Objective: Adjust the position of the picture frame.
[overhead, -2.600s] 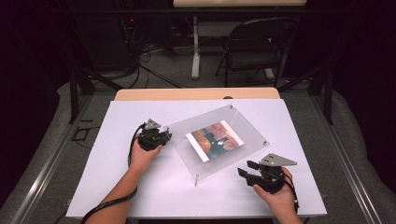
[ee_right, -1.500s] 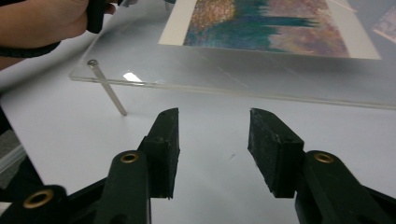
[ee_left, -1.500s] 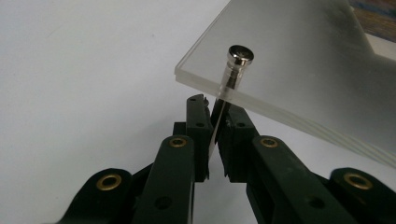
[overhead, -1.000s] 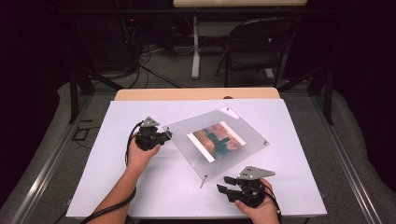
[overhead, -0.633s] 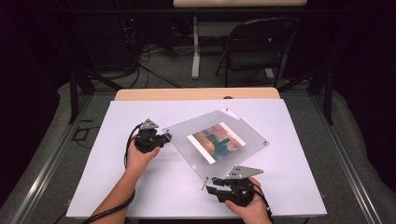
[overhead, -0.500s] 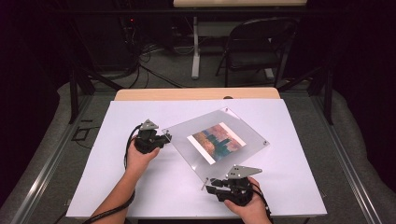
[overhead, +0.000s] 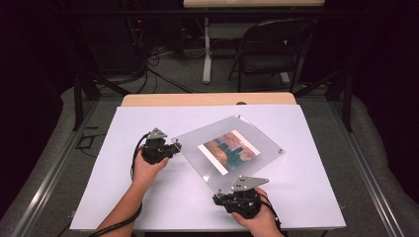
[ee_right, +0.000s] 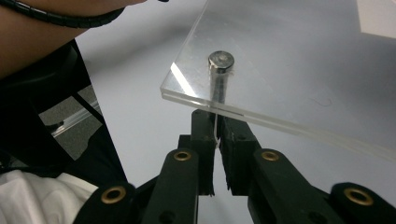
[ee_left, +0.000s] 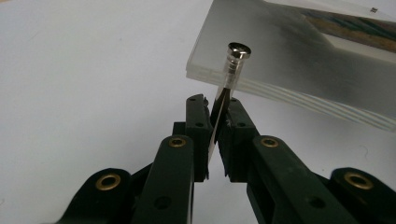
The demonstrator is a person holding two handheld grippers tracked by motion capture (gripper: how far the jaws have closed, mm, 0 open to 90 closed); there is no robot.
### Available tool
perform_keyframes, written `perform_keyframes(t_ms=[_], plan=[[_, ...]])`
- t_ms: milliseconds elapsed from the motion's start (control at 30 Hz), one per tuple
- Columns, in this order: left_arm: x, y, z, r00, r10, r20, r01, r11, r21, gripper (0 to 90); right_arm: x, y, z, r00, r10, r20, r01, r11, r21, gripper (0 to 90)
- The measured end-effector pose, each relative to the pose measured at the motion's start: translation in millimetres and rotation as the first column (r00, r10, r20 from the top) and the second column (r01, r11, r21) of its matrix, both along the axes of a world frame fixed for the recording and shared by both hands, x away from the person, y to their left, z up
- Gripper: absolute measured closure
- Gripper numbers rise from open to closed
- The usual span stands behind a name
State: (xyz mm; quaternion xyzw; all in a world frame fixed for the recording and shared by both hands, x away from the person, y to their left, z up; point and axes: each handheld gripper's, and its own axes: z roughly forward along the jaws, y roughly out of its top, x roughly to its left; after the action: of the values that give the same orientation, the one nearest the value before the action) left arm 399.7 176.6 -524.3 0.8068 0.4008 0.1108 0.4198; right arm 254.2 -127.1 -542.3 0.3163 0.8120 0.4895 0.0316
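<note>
I have the left tongs [ee_left: 215,112] pinching the thin pin under one corner bolt [ee_left: 236,58] of the clear frame [overhead: 232,148], which sits tilted above the white tabletop [overhead: 296,197]. The right tongs [ee_right: 215,123] have just been closing on the pin under another bolt [ee_right: 220,65]. My worry is that these slim pins slip out and the frame drops, or uneven pulling twists and cracks a corner.

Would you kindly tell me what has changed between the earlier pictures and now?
The right tongs moved leftward along the near table edge to the clear acrylic photo frame's near corner, and their jaws have just been closing onto its metal standoff pin. The left tongs stayed clamped on the left corner pin; the frame barely shifted.
</note>
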Motion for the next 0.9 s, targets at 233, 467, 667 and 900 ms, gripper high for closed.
perform_keyframes(t_ms=[233,467,667,900], plan=[[-5.5,6.5,1.5,1.0000,0.001,0.009,-0.001,1.0000,0.004,83.2,-0.4,-0.5,3.1,0.9995,0.013,0.030,-0.013,1.000,-0.009,85.5],[-20.1,16.7,6.5,0.9995,0.016,0.026,-0.016,0.9999,-0.004,84.1,5.8,-10.9,7.1,0.9997,-0.020,0.013,0.020,1.000,0.016,85.6],[-39.4,19.0,9.7,0.9998,0.002,0.021,-0.001,0.9997,-0.023,85.2,18.7,-35.0,10.7,0.9938,-0.112,0.000,0.111,0.993,0.039,85.6],[-58.4,14.2,13.4,0.9995,-0.008,0.032,0.009,0.9994,-0.034,85.3,26.8,-52.9,11.9,0.9865,-0.164,-0.002,0.164,0.986,0.026,85.7]])
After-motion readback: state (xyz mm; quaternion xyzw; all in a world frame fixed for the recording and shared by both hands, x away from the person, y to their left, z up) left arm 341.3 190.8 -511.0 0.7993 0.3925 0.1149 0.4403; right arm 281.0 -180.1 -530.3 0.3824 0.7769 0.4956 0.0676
